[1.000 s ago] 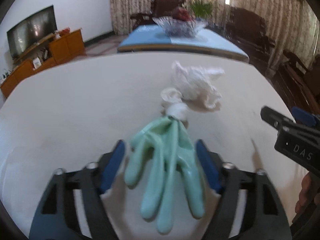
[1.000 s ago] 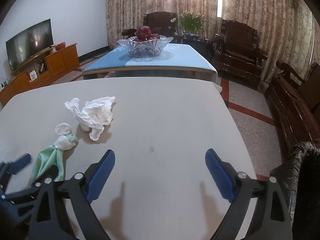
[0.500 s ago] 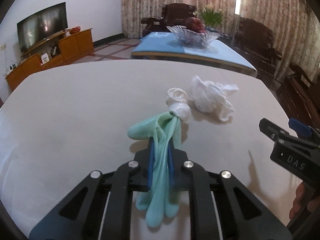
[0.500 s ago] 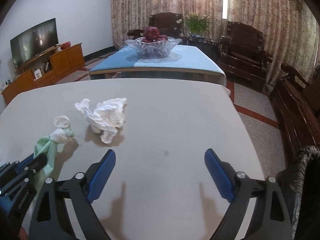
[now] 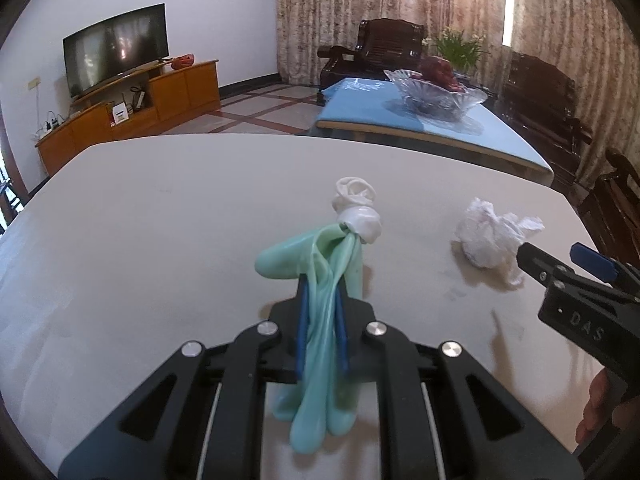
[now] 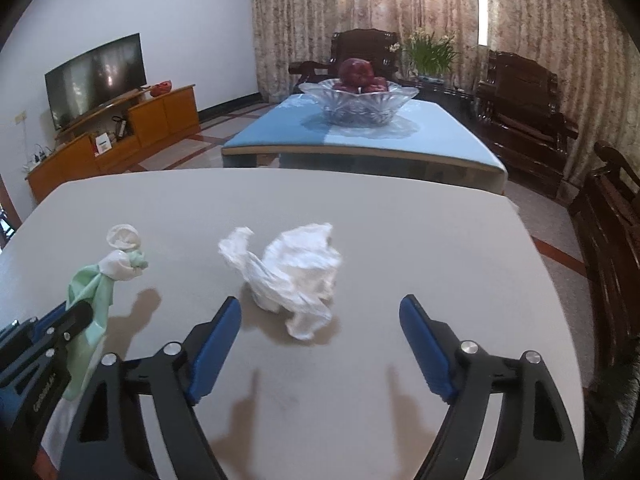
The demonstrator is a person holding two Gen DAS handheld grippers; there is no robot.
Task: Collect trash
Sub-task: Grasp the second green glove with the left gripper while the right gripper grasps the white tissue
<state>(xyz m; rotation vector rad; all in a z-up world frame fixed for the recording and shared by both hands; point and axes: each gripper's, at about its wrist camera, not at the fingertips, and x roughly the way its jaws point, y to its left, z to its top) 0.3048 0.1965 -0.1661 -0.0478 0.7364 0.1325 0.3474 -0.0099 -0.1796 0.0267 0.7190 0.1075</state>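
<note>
A pale green rubber glove (image 5: 320,264) with a knotted white cuff (image 5: 358,216) hangs over the white table (image 5: 160,220), lifted off it. My left gripper (image 5: 322,292) is shut on the glove, whose fingers dangle below the jaws. From the right wrist view the glove (image 6: 96,288) and left gripper (image 6: 76,316) sit at the left edge. A crumpled white tissue (image 6: 296,272) lies on the table. My right gripper (image 6: 320,312) is just short of the tissue, its jaws wide but closing, and the pads (image 6: 218,336) do not touch it. In the left wrist view the tissue (image 5: 492,236) lies beside the right gripper (image 5: 548,254).
Beyond the table stands a blue-topped low table (image 6: 360,136) with a glass bowl of red fruit (image 6: 358,100). Dark wooden chairs (image 6: 520,120) line the right side. A TV (image 6: 96,76) on an orange cabinet (image 6: 120,140) stands at the left.
My left gripper closed on the green glove and raised it off the table. My right gripper moved left to the tissue, and its jaws narrowed a little.
</note>
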